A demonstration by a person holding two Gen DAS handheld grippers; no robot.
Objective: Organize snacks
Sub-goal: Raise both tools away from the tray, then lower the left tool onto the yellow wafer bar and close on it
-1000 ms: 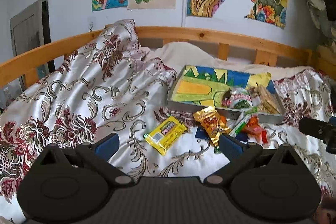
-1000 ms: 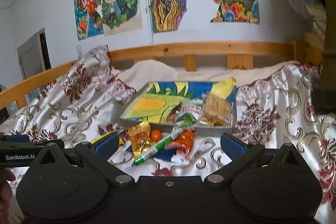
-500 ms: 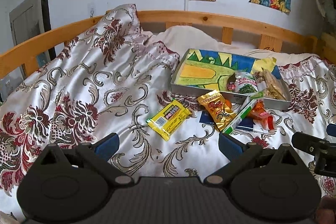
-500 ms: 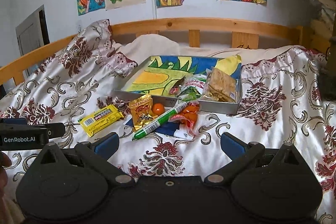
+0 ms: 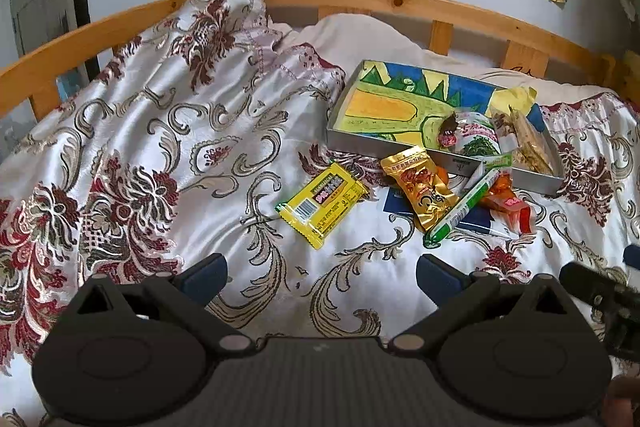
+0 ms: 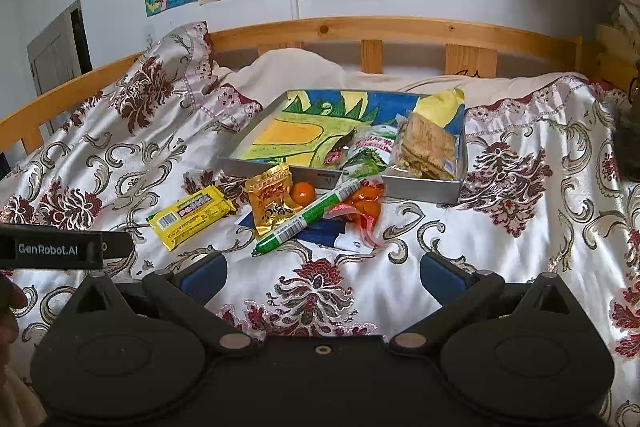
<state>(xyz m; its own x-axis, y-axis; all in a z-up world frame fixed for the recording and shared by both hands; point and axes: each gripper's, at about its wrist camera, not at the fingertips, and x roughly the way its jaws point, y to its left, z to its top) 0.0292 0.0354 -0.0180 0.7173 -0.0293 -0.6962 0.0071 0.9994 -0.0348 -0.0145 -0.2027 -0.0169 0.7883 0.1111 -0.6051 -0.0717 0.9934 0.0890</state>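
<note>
- Satin quilt (image 5: 168, 147) carries the loose snacks: yellow bar (image 5: 322, 205), gold pouch (image 5: 420, 187), green stick (image 5: 466, 207), orange pack (image 5: 506, 201), all just before the tray (image 5: 384, 143).
- Tray already holds the biscuits (image 6: 428, 147) and a green-white pack (image 6: 366, 153).
- Left gripper (image 5: 320, 273) and right gripper (image 6: 322, 273): jaws wide, empty, well short of the snacks.
- Step, as judged: approach before a pick; the next move calls for closing on one wrapper, likely the bar, and lifting it into the tray.
- Against the earlier frame, both views sit lower and nearer; the snacks lie unchanged.
</note>
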